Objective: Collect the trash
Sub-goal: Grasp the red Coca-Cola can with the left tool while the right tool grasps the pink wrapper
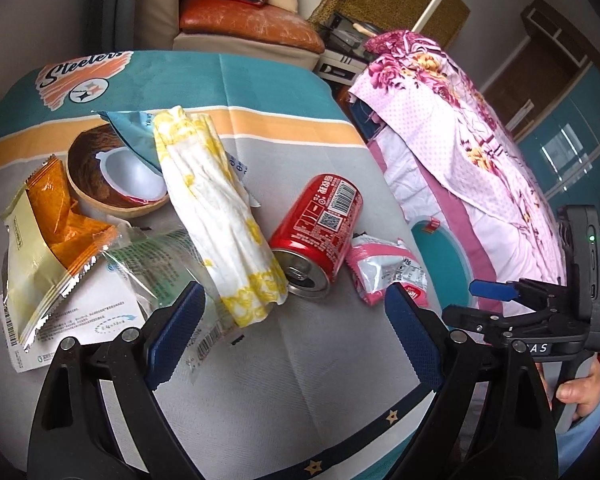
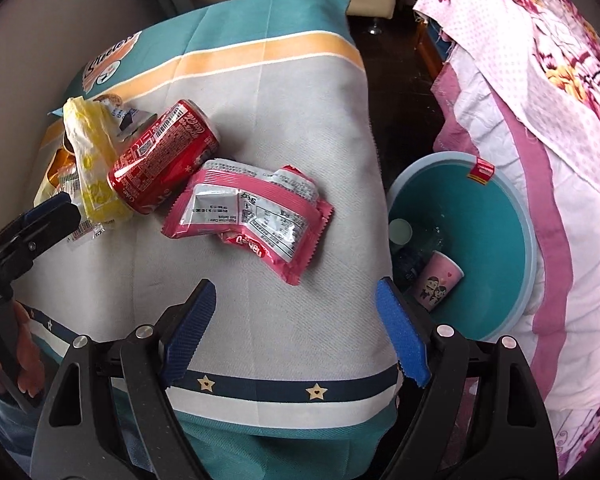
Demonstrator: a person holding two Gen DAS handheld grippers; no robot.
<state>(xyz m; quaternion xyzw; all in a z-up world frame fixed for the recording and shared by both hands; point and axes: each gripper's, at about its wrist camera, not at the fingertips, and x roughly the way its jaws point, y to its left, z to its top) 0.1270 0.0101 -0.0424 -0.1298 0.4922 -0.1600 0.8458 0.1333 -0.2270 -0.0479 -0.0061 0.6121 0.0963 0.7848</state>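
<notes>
A red cola can lies on its side on the table cloth, also in the right wrist view. A pink snack wrapper lies to its right. A yellow-and-white crumpled tissue pack, an orange-gold wrapper and clear plastic lie to the left. My left gripper is open, just short of the can and the tissue pack. My right gripper is open and empty, short of the pink wrapper.
A teal basin on the floor right of the table holds a pink cup and other trash. A floral pink bedcover hangs beside it. A coconut-print bowl sits behind the wrappers. A sofa stands beyond the table.
</notes>
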